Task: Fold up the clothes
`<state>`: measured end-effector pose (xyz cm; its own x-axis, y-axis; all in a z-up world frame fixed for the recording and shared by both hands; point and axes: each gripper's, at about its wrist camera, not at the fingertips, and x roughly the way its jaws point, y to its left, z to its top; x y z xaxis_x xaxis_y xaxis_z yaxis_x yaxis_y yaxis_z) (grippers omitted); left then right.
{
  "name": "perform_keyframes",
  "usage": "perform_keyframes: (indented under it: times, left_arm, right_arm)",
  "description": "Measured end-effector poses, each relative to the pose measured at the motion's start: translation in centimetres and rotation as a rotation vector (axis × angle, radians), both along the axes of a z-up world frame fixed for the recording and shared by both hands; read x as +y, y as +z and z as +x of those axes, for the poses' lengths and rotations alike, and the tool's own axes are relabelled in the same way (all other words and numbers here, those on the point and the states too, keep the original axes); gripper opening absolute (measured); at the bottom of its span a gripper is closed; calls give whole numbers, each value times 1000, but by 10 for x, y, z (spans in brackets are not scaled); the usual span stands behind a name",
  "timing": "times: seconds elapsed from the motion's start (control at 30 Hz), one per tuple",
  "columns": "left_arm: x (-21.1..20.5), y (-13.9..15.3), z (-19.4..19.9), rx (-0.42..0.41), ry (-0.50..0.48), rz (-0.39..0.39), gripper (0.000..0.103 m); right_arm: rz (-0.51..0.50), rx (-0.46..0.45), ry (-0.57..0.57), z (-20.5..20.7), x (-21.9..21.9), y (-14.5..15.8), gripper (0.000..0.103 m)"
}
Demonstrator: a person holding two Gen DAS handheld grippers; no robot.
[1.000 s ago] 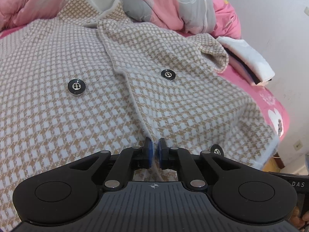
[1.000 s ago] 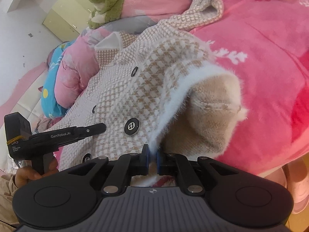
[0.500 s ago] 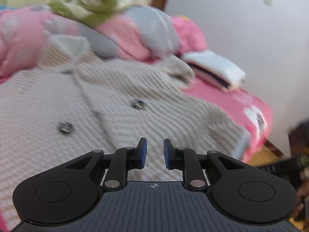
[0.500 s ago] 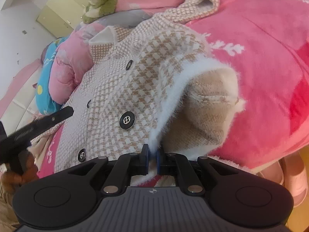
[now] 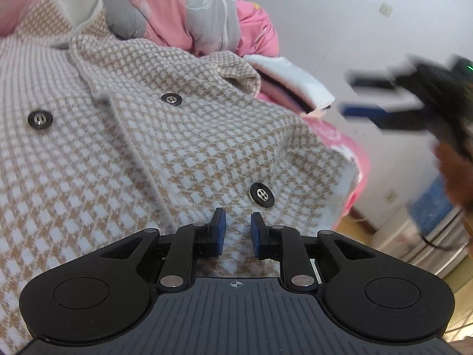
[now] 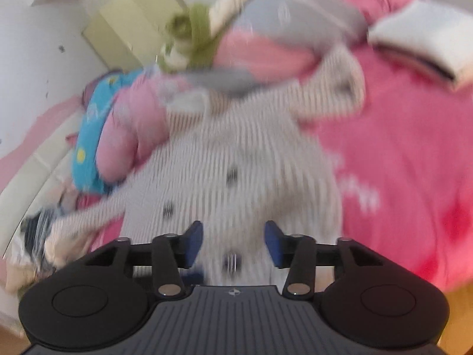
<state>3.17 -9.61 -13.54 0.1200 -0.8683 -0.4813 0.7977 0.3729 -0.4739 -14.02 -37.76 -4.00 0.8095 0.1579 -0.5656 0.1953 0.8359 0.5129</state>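
Open air at three o'clock of the beige-and-white houndstooth knit coat (image 5: pixel 165 148), partly taken by the blurred black right gripper (image 5: pixel 393 100). Blocked at twelve o'clock by bunched pink-and-grey quilted bedding (image 5: pixel 183 11); folded white cloth (image 5: pixel 292 77) at two.

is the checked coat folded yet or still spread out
Mostly spread. The checked coat lies open and flat across the pink bedspread, buttons facing up, collar at the far end. Only its right hem edge curls. Neither gripper holds it.

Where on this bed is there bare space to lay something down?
The open pink blanket between the checked coat and the folded white cloth looks free. The head of the bed is crowded with the bunched pink and grey quilt; the coat covers the middle.
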Motion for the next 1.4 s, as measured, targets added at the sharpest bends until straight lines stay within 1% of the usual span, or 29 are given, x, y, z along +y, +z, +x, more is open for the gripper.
perform_keyframes:
  times: [0.07,0.13,0.2,0.27,0.33,0.37,0.43,0.47,0.53,0.57,0.63,0.7,0.73,0.8,0.87,0.9,0.93,1.0,1.03,1.07,1.1,1.13,1.17,1.2,1.27,1.33,1.4]
  left_arm:
    - [4,-3,5,36,-6,-33,19]
    - [7,-7,10,74,-9,-60,19]
    - [8,-9,13,98,-13,-74,19]
    - [7,-10,15,102,-21,-74,19]
    - [6,-9,15,102,-31,-72,19]
    - [6,-10,16,104,-37,-73,19]
    - [6,-11,16,106,-50,-79,19]
    - [6,-12,17,103,-59,-83,18]
    - [6,-14,19,100,-74,-90,18]
    - [6,-15,20,102,-75,-90,17]
    - [6,-17,22,108,-74,-91,13]
    - [6,-18,24,114,-73,-91,10]
    - [6,-19,25,117,-73,-91,10]
    - [6,-21,26,123,-72,-91,9]
    - [6,-22,27,124,-73,-92,8]
    - [6,-22,27,125,-73,-92,8]
    - [6,-22,26,124,-73,-92,8]
    - [7,-22,26,123,-73,-92,9]
    - [7,-22,25,121,-72,-93,8]
    - [7,-22,25,120,-72,-94,8]
    - [7,-23,26,120,-72,-95,8]
    - [7,-23,26,120,-72,-97,9]
    - [7,-23,26,120,-73,-98,9]
    - [8,-23,26,119,-73,-100,9]
    - [8,-24,26,116,-73,-104,9]
    - [10,-24,26,113,-74,-108,9]
    - [10,-24,26,111,-75,-113,9]
  right_arm:
    - [-4,-5,-49,39,-20,6,66]
    - [29,21,-114,82,-46,0,69]
    - [88,75,-214,119,-84,-20,69]
    - [149,131,-315,154,-121,-42,69]
    - [236,209,-414,179,-158,-74,69]
    - [256,224,-455,188,-168,-86,69]
    - [292,248,-529,204,-187,-109,60]
    - [279,225,-534,210,-190,-112,51]
    - [220,174,-531,224,-192,-106,30]
    - [185,141,-524,231,-193,-99,12]
    - [111,23,-505,238,-194,-71,12]
    - [1,-122,-495,235,-192,-35,11]
    - [-34,-192,-493,230,-192,-20,11]
    - [-65,-265,-514,219,-195,-10,11]
    - [-115,-262,-555,214,-196,-21,11]
    - [-124,-215,-584,213,-200,-36,11]
    - [-105,-142,-611,215,-205,-55,11]
    - [-65,7,-658,218,-217,-91,12]
    - [-27,83,-656,218,-223,-110,13]
    - [7,142,-652,216,-227,-121,19]
    - [38,189,-646,214,-230,-130,20]
    - [54,183,-640,207,-231,-127,23]
    - [67,183,-635,200,-231,-123,36]
    - [63,208,-640,193,-231,-116,49]
    - [16,243,-629,178,-227,-96,61]
    - [-65,266,-605,170,-225,-73,61]
    - [-142,253,-568,161,-215,-54,61]
